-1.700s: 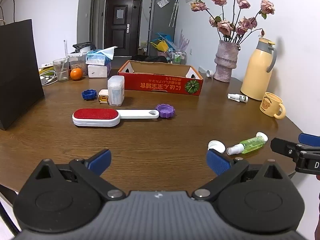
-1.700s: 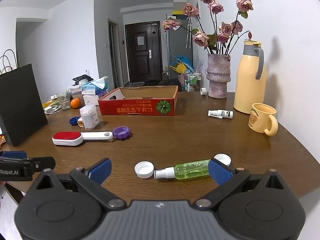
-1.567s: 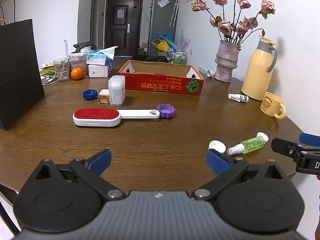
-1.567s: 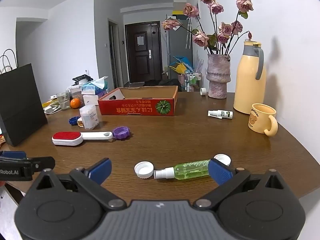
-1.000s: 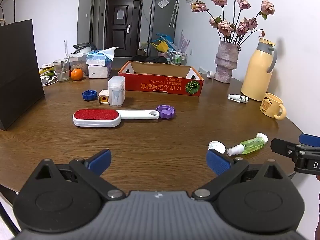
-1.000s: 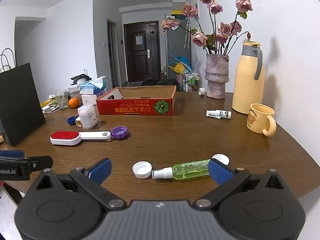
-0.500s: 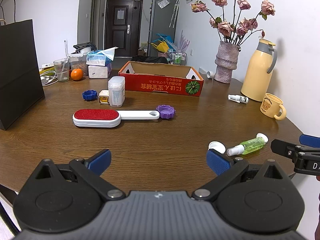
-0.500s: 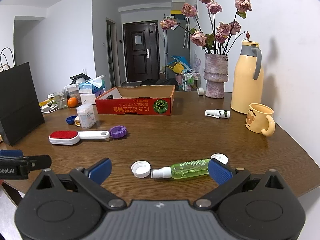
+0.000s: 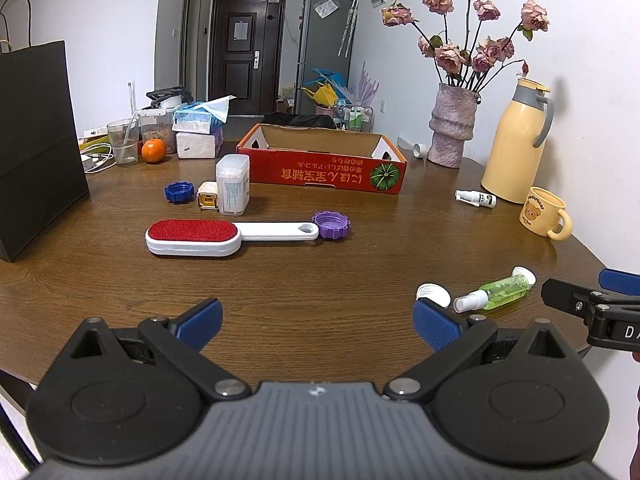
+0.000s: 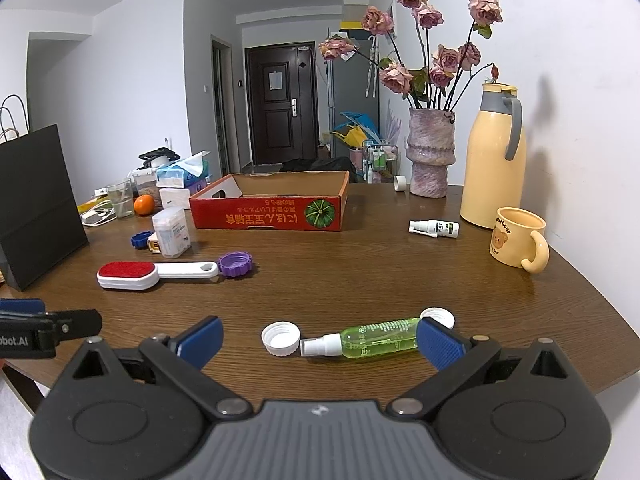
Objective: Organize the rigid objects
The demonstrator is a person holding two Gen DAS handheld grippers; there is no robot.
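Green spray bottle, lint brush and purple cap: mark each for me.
green spray bottle (image 10: 378,338), right wrist view, on its clear body.
lint brush (image 9: 191,231), left wrist view, on the red pad.
purple cap (image 9: 331,225), left wrist view, on its rim.

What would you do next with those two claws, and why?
Probably ease the right claw forward and down over the green bottle. Both claws are open and empty, the bottle lies on its side right ahead of that claw's fingers, and the red box beyond looks empty, a likely place to put it.
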